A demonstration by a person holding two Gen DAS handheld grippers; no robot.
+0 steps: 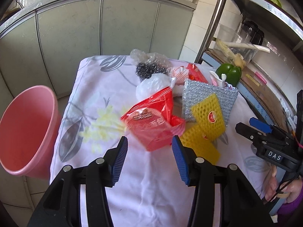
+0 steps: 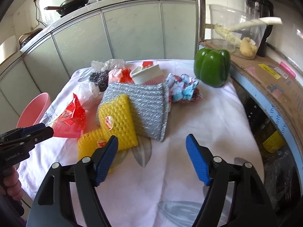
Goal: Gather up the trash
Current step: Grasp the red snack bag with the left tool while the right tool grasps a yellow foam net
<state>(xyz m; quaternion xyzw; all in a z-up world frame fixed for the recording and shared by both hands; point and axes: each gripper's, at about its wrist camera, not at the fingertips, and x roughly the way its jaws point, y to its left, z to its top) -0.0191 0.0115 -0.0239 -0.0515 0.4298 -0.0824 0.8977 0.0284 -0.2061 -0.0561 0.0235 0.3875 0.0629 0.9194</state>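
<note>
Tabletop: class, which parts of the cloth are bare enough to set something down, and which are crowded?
Bare: the near strip of cloth in front of the right gripper, and the left side nearest the pink bin. Crowded: the middle and far end, piled with the red wrapper, yellow foam nets, silver pouch and green pepper.

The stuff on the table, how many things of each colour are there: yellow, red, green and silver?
Yellow: 2, foam nets
Red: 2, big wrapper and small wrapper
Green: 1, bell pepper
Silver: 1, bubble mailer
Total: 6

Cloth-covered table (floral), trash pile, green pepper
</note>
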